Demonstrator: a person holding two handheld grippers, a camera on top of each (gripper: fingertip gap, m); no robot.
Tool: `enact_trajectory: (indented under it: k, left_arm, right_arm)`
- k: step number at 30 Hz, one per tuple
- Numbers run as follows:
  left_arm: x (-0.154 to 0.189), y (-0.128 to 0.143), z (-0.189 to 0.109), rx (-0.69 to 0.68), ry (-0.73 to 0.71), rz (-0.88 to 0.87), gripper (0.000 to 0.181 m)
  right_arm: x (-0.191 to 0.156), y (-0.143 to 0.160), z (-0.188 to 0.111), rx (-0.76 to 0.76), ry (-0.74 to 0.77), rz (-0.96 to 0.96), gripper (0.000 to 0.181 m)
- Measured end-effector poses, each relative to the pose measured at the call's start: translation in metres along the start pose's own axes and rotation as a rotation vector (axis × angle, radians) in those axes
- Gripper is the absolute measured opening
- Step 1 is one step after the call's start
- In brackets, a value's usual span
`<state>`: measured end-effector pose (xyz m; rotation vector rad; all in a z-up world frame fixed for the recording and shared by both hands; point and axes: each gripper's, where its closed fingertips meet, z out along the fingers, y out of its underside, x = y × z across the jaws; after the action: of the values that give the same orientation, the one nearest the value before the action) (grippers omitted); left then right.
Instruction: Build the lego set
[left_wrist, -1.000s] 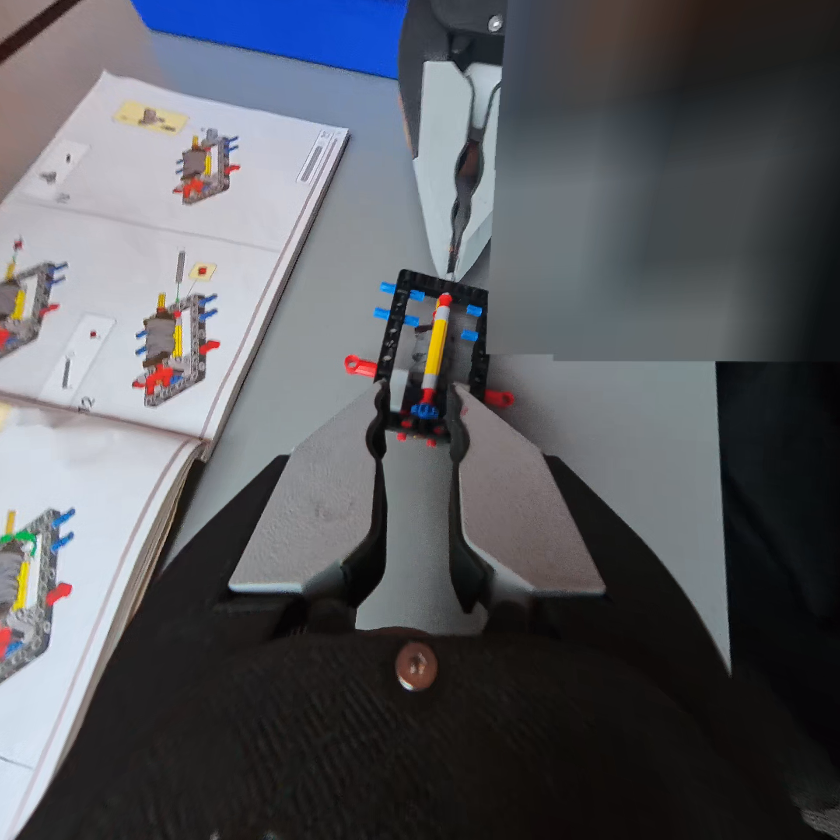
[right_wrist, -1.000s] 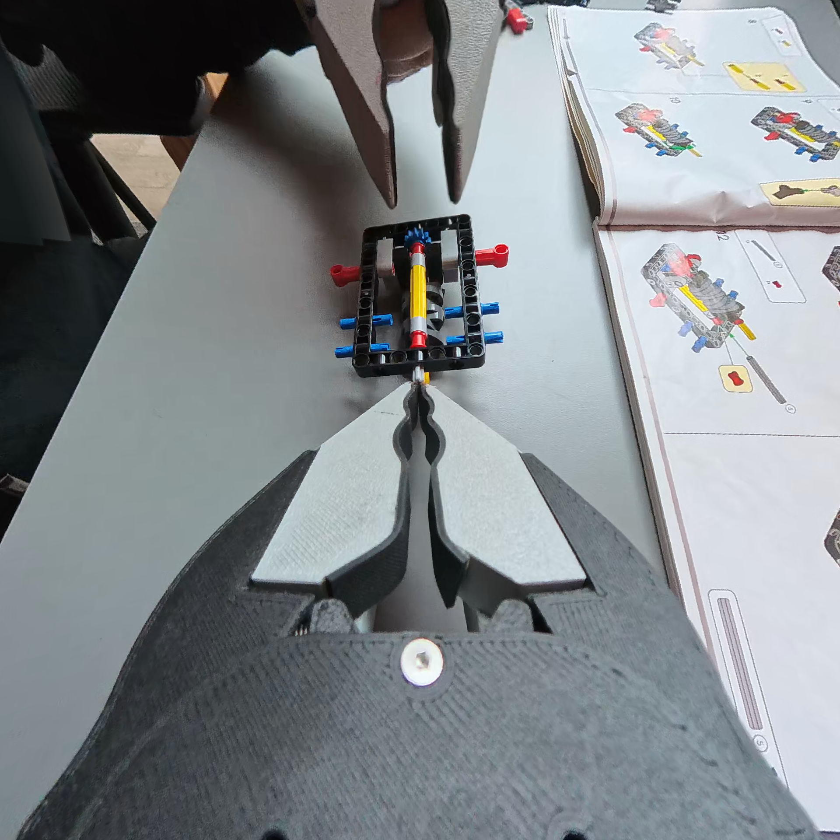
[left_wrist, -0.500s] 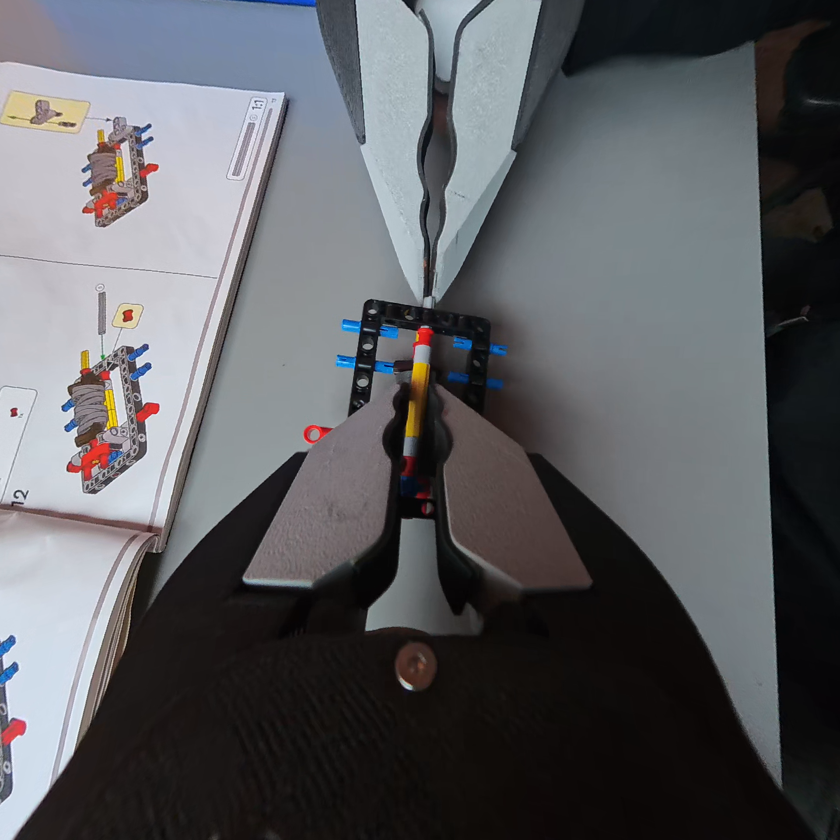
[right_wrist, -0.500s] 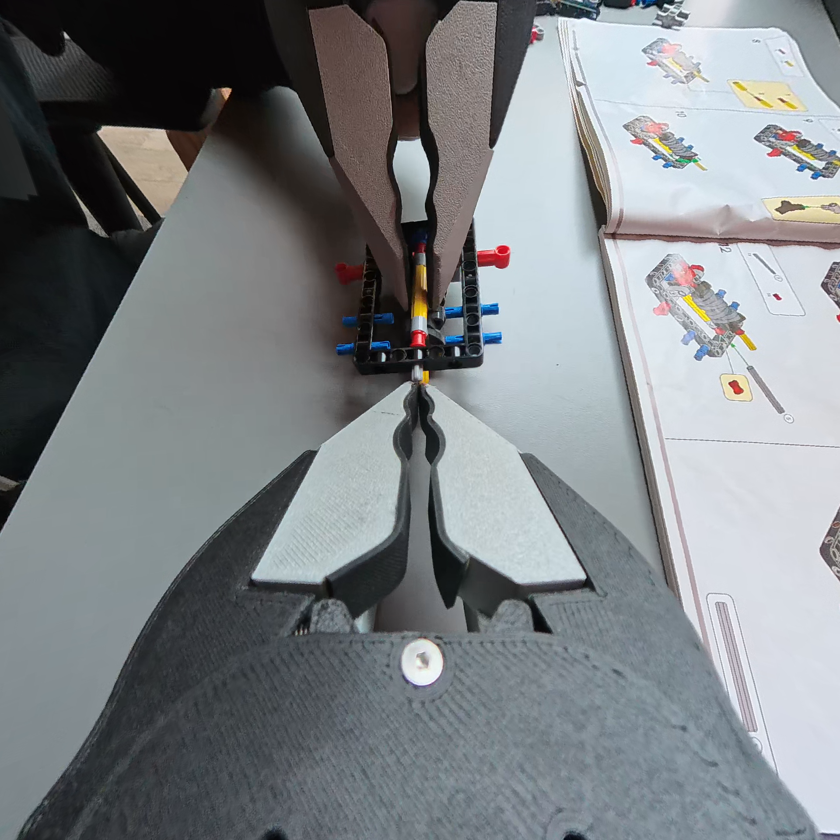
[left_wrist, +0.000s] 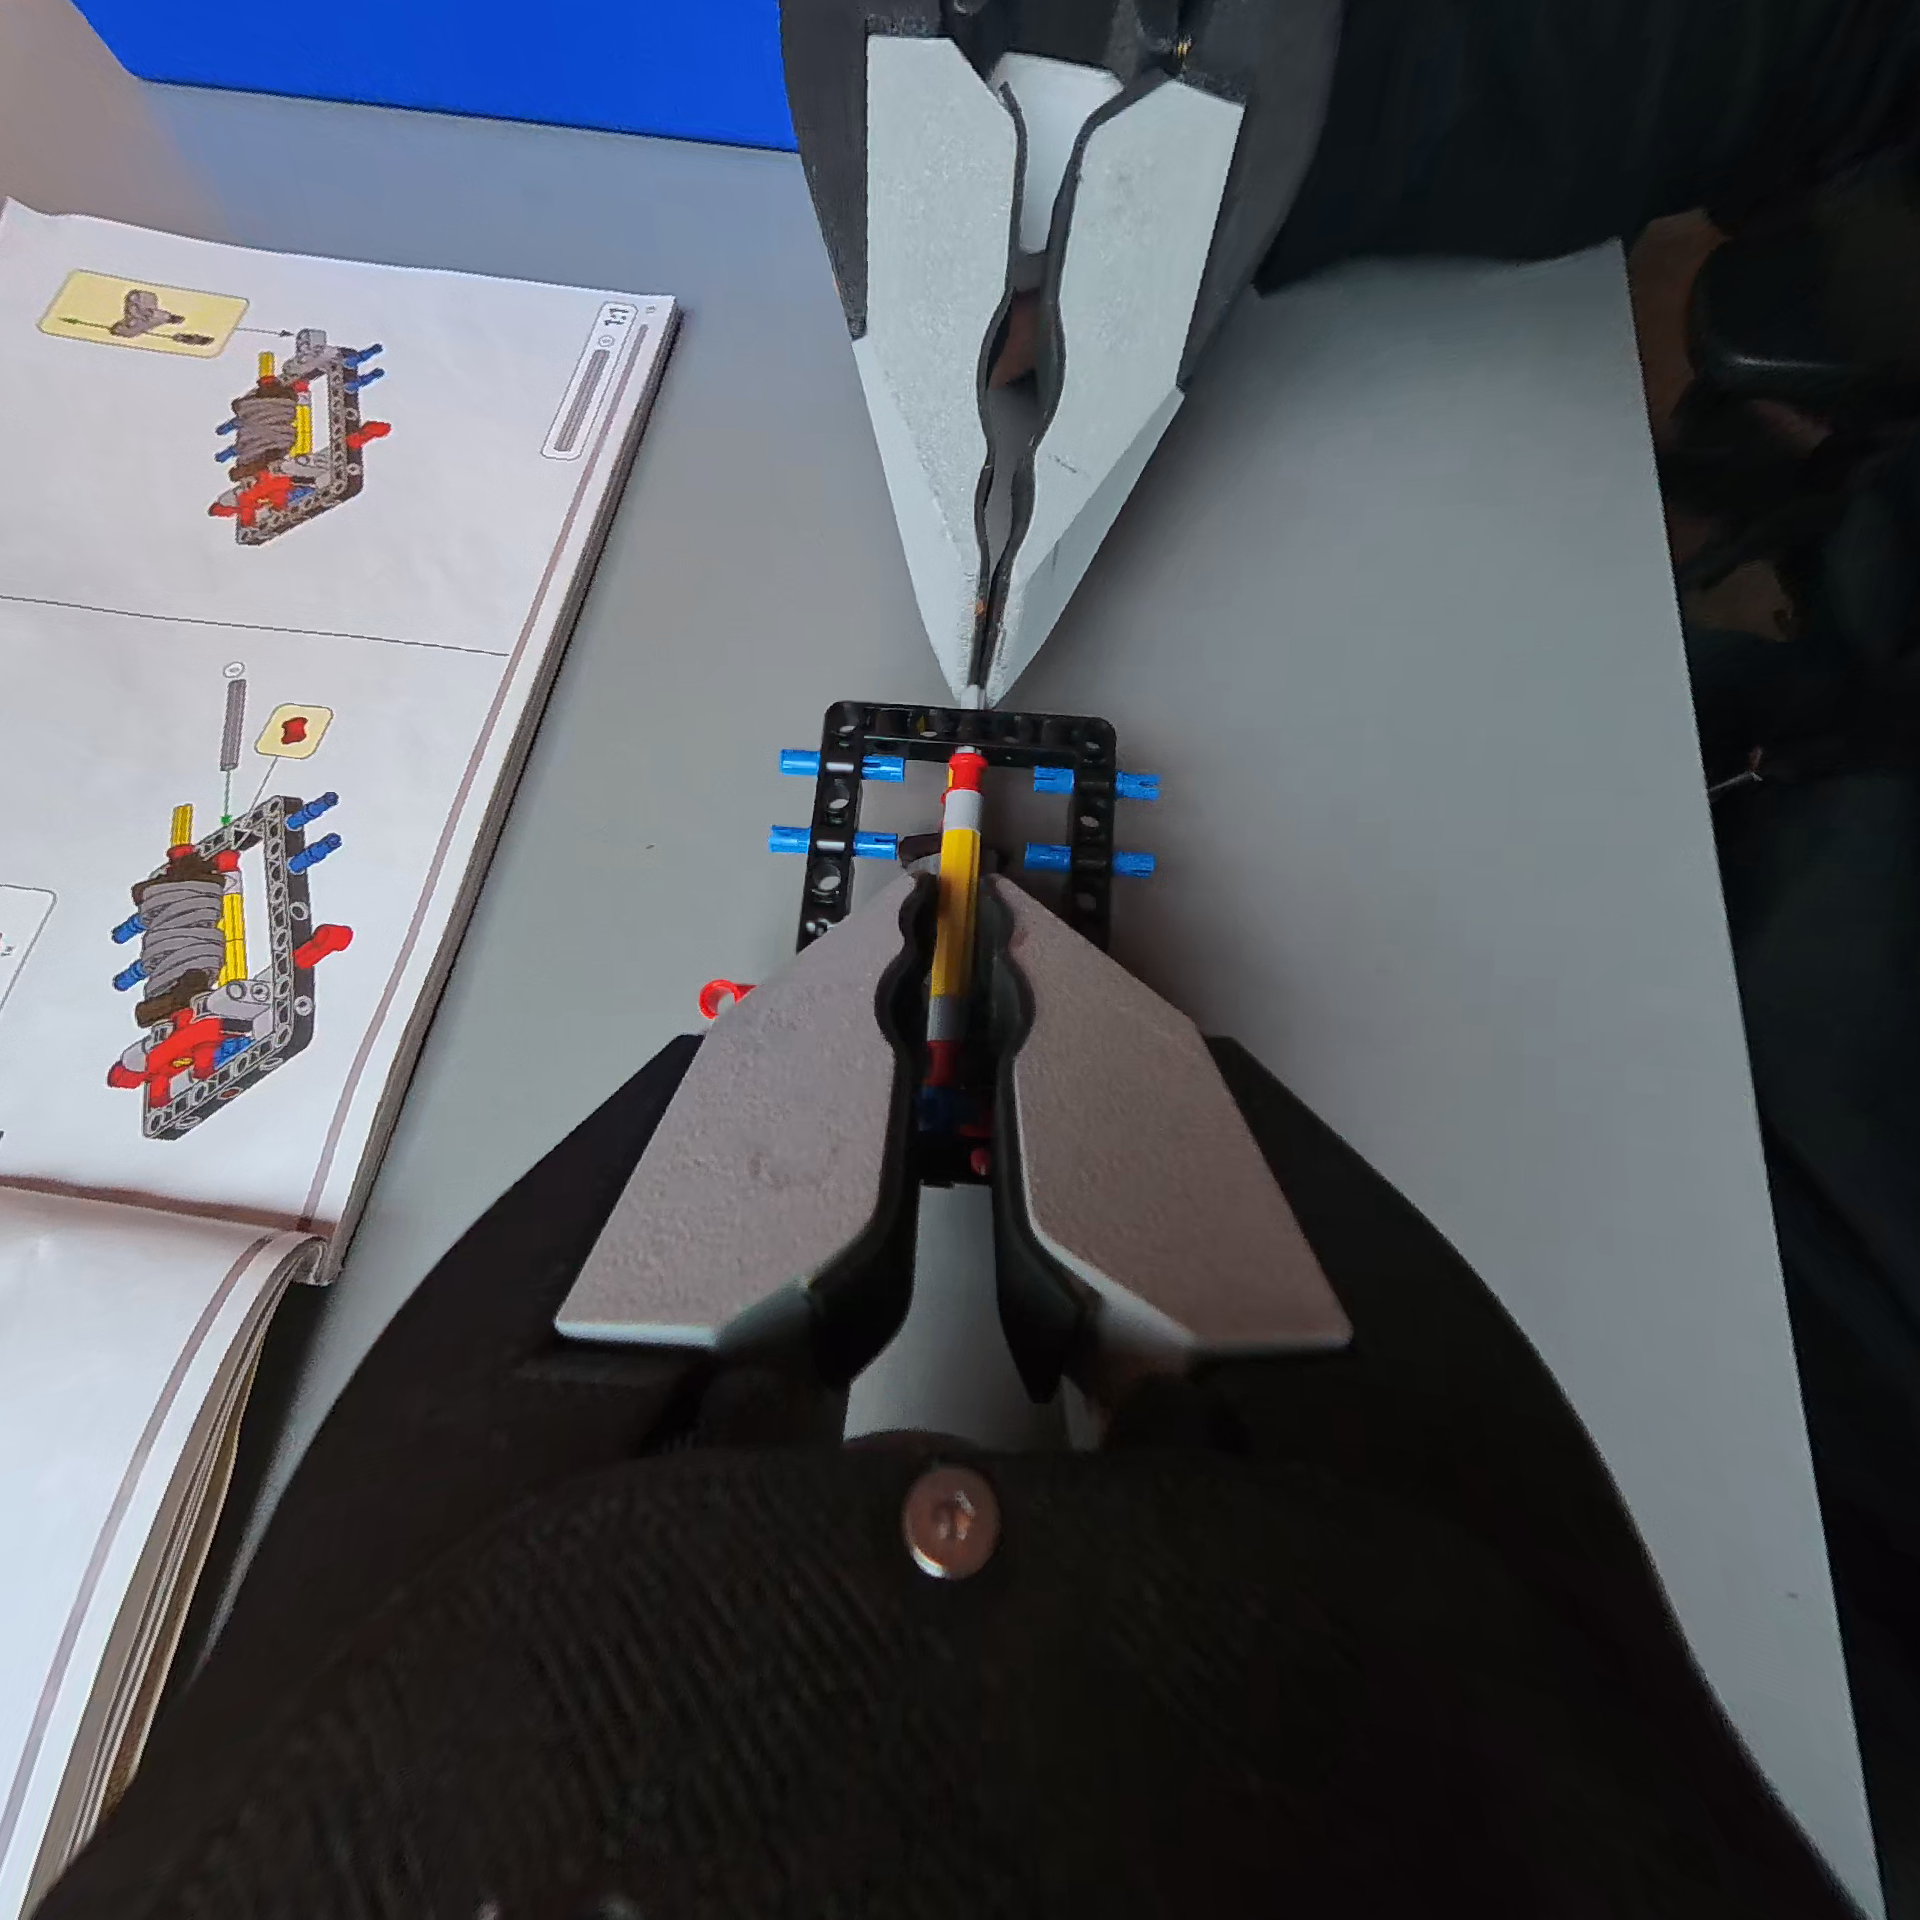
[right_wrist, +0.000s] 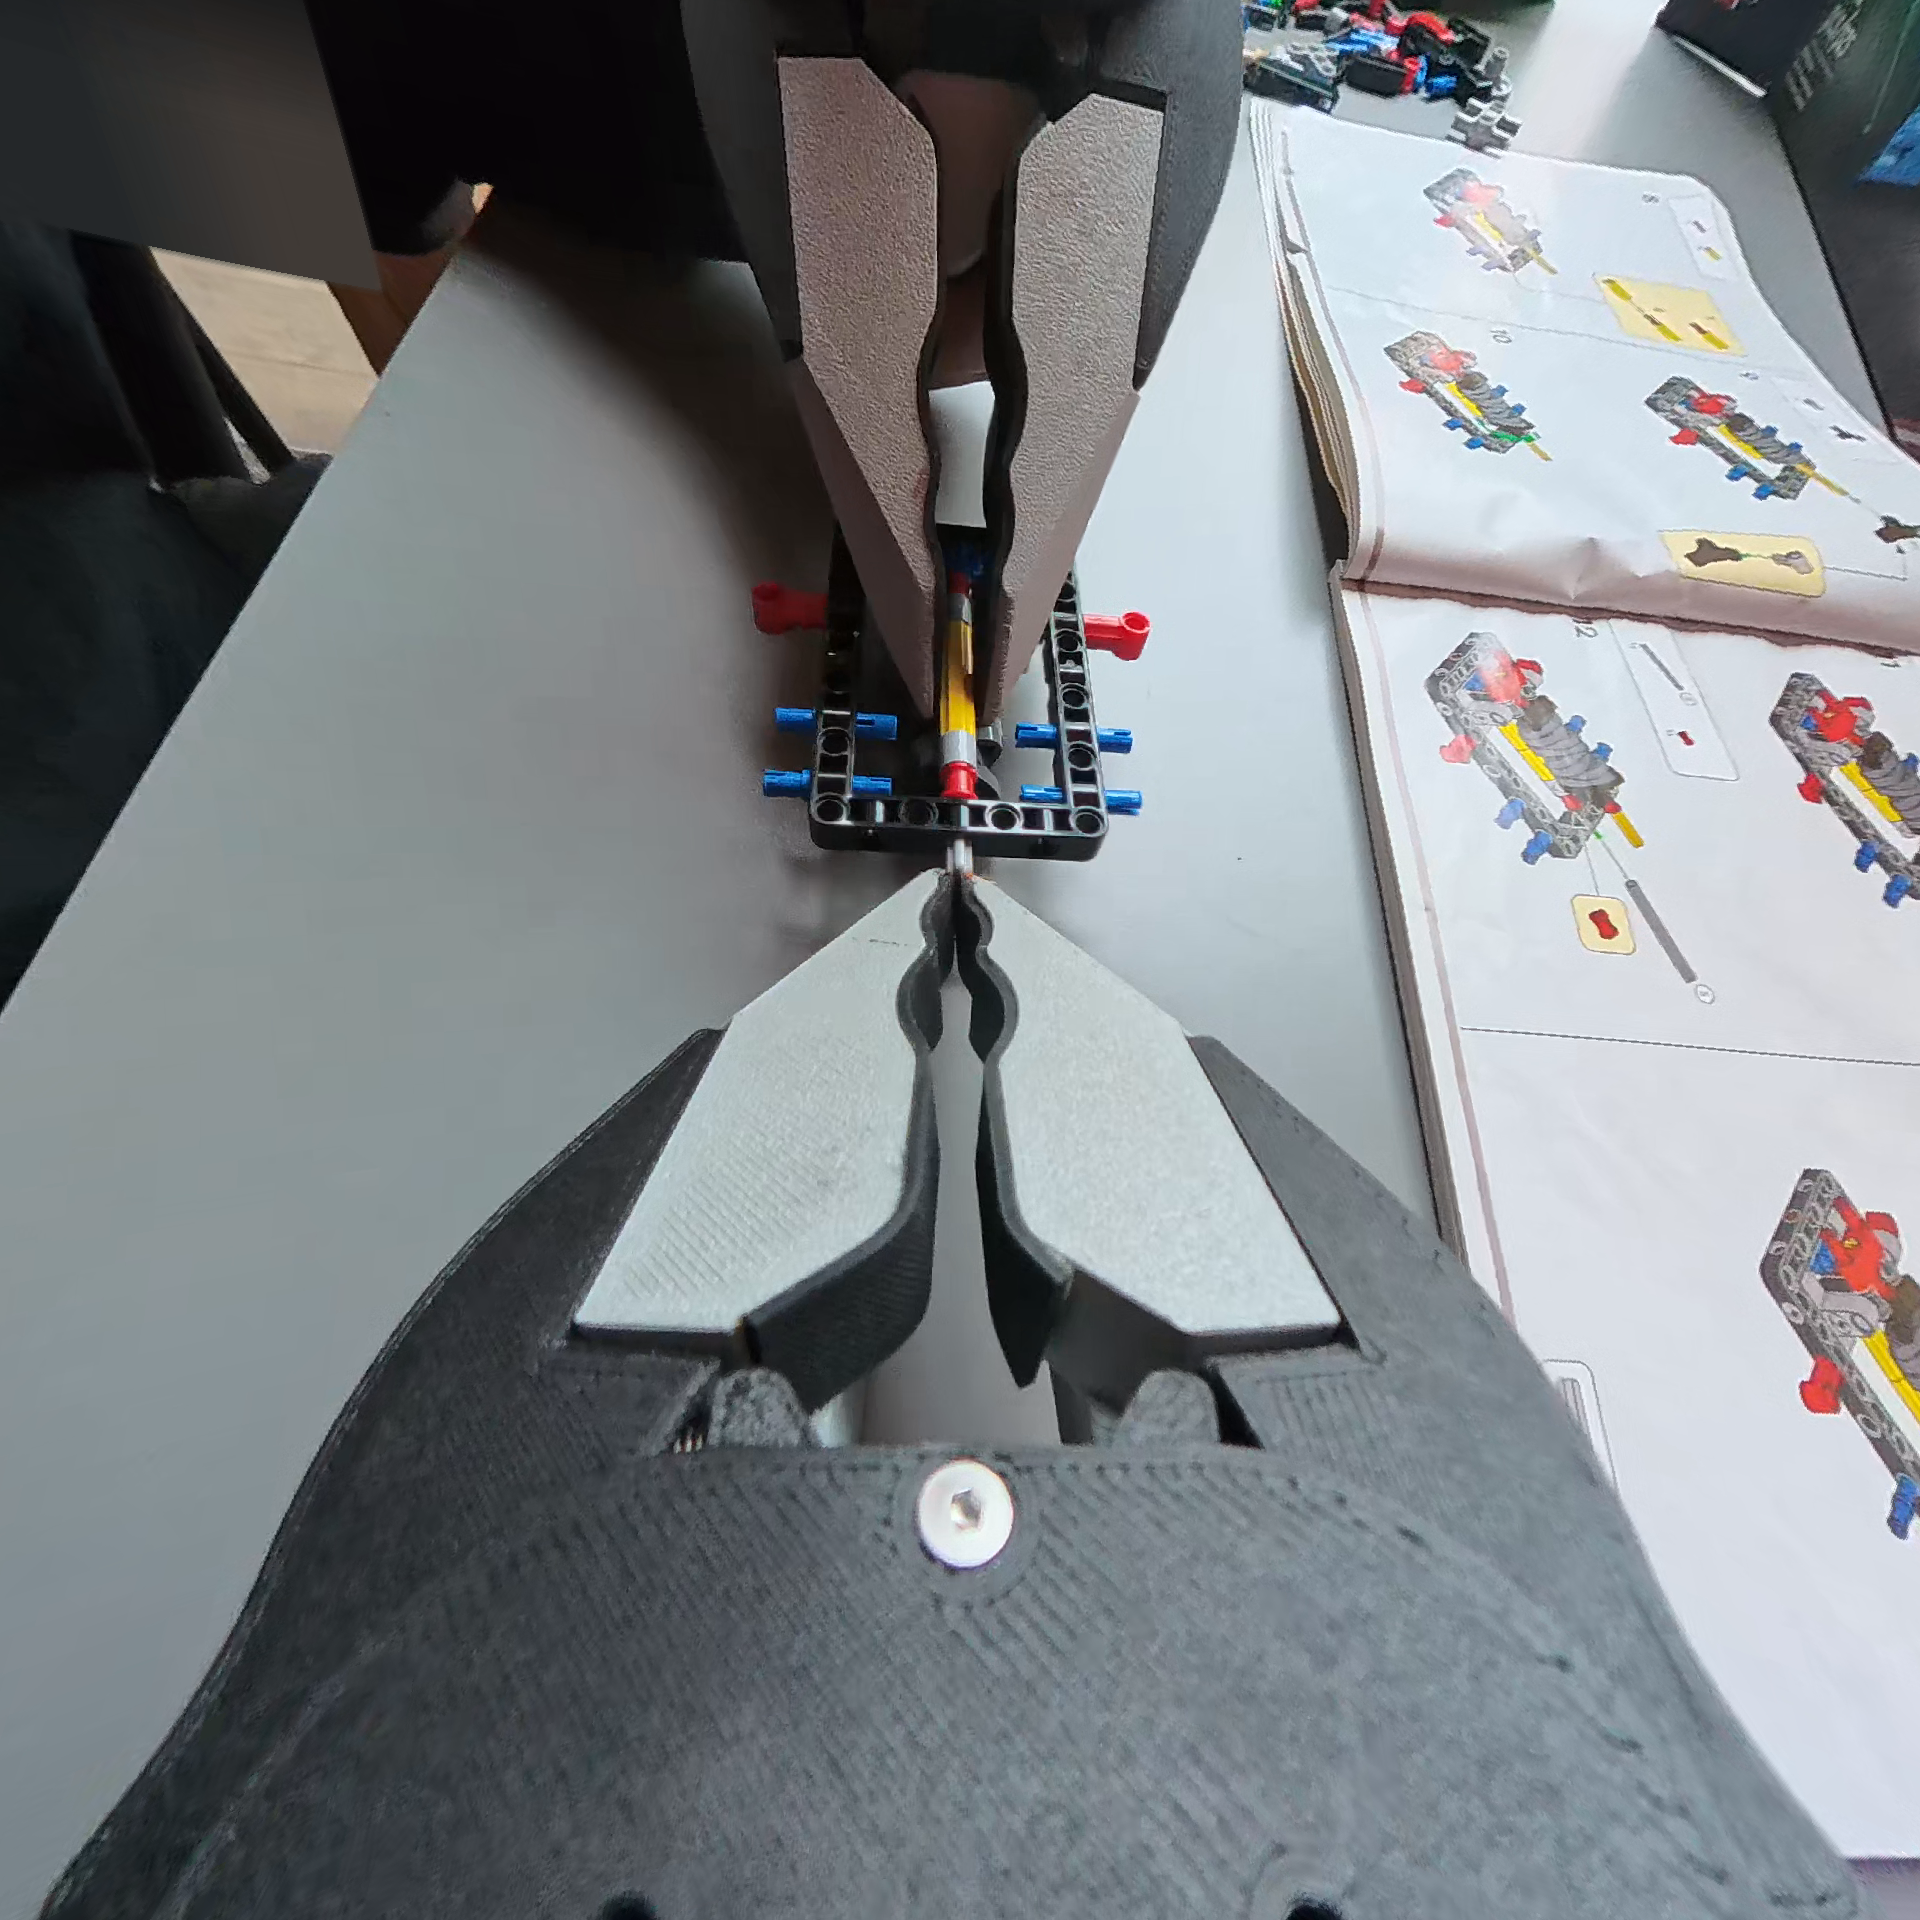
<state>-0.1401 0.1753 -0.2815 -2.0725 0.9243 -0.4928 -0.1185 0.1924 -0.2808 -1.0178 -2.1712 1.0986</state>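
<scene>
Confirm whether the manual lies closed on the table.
No: the manual lies open beside the black frame, with printed build-step pages facing up.

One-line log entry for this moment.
left gripper: straddles yellow axle | right gripper: shut on grey axle | black frame: on table

Printed matter, legible or otherwise:

1. Instruction booklet (left_wrist: 436, 665), white, open, near left in the left wrist view. It carries small step numerals beside the build diagrams and a scale mark by a grey bar at the page's far right corner.
2. Dark box (right_wrist: 1844, 94), far right in the right wrist view. Its pale lettering is too blurred to read.
</scene>
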Motion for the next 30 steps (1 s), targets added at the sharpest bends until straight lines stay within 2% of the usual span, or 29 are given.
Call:
enact_trajectory:
  k: [11, 30]
  left_arm:
    - [-0.0003, -0.0012, 0.0030, -0.053, 0.022, -0.006, 0.004]
    - [0.0012, -0.0017, 0.0027, -0.059, 0.057, -0.060, 0.003]
  right_arm:
    - [0.0041, 0.0059, 0.0006, -0.184, 0.090, -0.146, 0.000]
    - [0.0027, 0.0039, 0.0029, -0.223, 0.082, -0.203, 0.000]
